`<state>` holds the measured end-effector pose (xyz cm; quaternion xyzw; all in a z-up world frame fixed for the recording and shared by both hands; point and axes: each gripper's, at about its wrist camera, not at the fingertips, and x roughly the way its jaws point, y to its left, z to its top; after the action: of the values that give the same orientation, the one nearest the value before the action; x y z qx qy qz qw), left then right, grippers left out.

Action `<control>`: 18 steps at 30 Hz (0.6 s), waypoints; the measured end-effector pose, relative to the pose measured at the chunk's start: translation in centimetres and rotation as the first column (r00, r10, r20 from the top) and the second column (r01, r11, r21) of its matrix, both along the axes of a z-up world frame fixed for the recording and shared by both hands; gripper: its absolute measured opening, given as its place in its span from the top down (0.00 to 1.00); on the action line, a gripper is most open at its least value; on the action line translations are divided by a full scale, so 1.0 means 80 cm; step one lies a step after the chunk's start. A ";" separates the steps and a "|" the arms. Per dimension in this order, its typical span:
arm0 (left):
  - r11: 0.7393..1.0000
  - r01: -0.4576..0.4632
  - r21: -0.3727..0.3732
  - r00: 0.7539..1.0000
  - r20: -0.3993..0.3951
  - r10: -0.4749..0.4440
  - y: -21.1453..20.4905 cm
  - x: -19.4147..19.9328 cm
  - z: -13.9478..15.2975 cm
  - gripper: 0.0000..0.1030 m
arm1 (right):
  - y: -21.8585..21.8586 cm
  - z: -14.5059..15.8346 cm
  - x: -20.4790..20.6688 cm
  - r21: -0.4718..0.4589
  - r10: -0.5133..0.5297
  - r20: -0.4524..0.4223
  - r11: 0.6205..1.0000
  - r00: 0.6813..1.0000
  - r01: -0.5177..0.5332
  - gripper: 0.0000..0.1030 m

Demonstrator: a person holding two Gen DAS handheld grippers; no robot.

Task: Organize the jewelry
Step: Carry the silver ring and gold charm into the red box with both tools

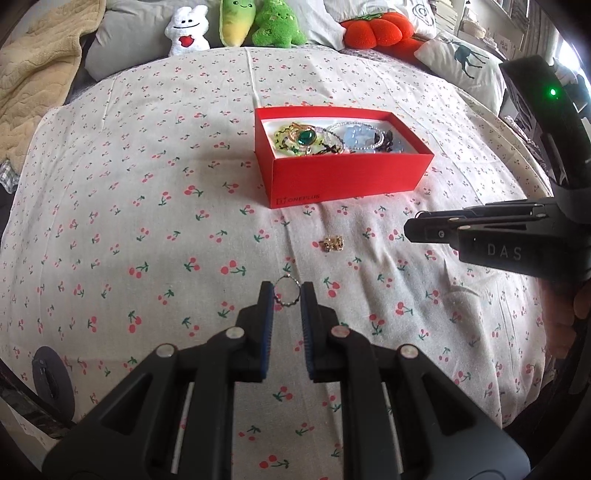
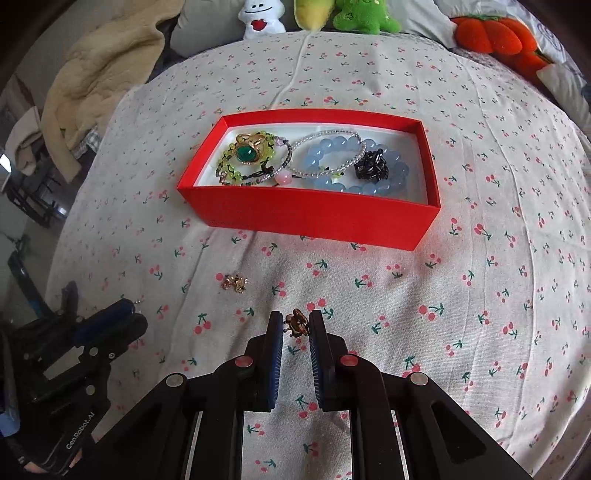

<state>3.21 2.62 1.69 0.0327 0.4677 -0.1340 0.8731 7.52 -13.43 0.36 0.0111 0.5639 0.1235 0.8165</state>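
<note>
A red box (image 1: 347,177) (image 2: 310,218) stands on the cherry-print bedsheet, holding a green-stone ring, blue beads and several bracelets. My left gripper (image 1: 287,295) is shut on a thin silver ring (image 1: 286,291), held upright between its pads above the sheet. My right gripper (image 2: 296,325) is shut on a small gold ornament (image 2: 296,322). A gold earring piece (image 1: 332,243) (image 2: 235,282) lies loose on the sheet in front of the box. The right gripper (image 1: 417,229) shows from the side in the left wrist view, and the left gripper (image 2: 129,310) at the lower left of the right wrist view.
Plush toys (image 1: 236,22) (image 2: 365,14) and pillows (image 1: 465,62) line the far edge of the bed. A beige blanket (image 1: 33,74) (image 2: 99,70) is piled at the far left. Floor and furniture (image 2: 29,192) show past the bed's left edge.
</note>
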 end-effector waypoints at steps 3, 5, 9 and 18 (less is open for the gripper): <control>1.000 0.005 -0.003 1.000 0.017 -0.005 -0.008 0.007 0.013 0.84 | -0.007 0.013 0.007 0.021 -0.020 0.024 1.000 0.999 0.020 0.86; 1.000 0.003 -0.009 0.999 0.032 -0.003 -0.014 0.014 0.022 0.84 | -0.012 0.023 0.012 0.035 -0.037 0.049 0.999 0.998 0.035 0.86; 1.000 0.010 -0.025 0.998 0.061 -0.008 -0.030 0.032 0.039 0.84 | -0.019 0.038 0.022 0.080 -0.061 0.083 0.995 0.995 0.054 0.86; 0.998 -0.002 -0.061 0.995 0.099 0.008 -0.057 0.077 0.045 0.84 | -0.037 0.054 0.053 0.108 -0.085 0.157 0.992 0.984 0.068 0.86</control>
<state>9.36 -1.91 5.26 0.0117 0.4195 -0.1442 0.8961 11.78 -16.42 4.71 0.0647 0.4879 0.1213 0.8620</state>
